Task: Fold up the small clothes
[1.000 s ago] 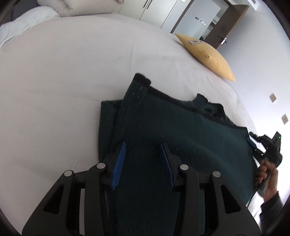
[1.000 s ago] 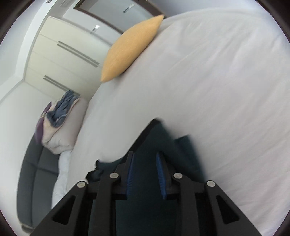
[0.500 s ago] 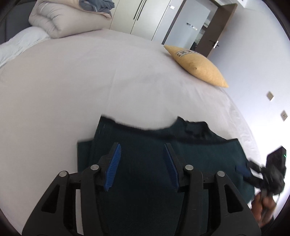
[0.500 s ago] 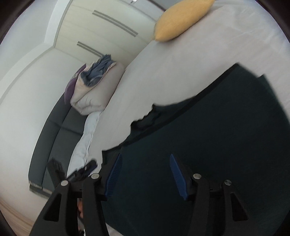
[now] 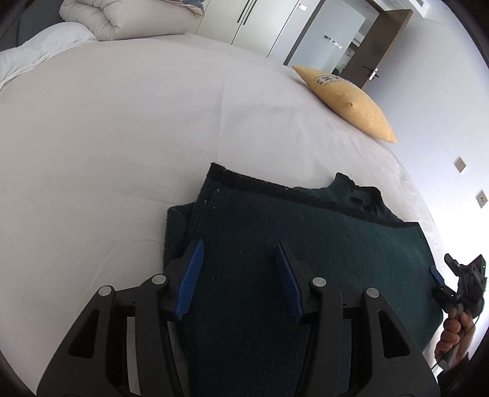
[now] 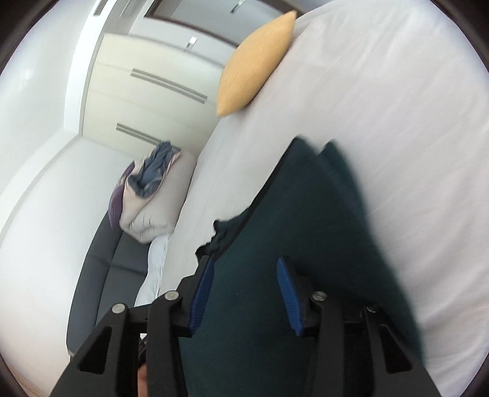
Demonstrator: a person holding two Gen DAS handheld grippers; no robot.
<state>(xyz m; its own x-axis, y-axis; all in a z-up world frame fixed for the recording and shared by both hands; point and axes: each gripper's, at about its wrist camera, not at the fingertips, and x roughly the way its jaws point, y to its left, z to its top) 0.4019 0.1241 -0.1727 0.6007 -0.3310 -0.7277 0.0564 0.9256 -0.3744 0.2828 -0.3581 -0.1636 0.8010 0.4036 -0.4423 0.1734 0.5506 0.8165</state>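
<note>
A dark green knitted garment (image 5: pixel 305 244) lies folded on the white bed, its black-trimmed edge toward the far side and its neck opening at the upper right. My left gripper (image 5: pixel 238 259) is open and empty, just above the garment's near left part. My right gripper (image 6: pixel 244 281) is open and empty over the garment (image 6: pixel 305 244); it also shows in the left wrist view (image 5: pixel 440 281) at the garment's right edge, held by a hand.
A yellow cushion (image 5: pixel 345 100) lies at the far right of the bed (image 5: pixel 122 137). A rolled beige duvet (image 5: pixel 128 18) sits at the far left. A grey sofa (image 6: pixel 101 268) stands beside the bed. Wardrobe doors and a door are behind.
Both grippers have opened wider and let the garment go. The garment's top fold now lies flat on the bed. The right wrist view has swung back over the garment.
</note>
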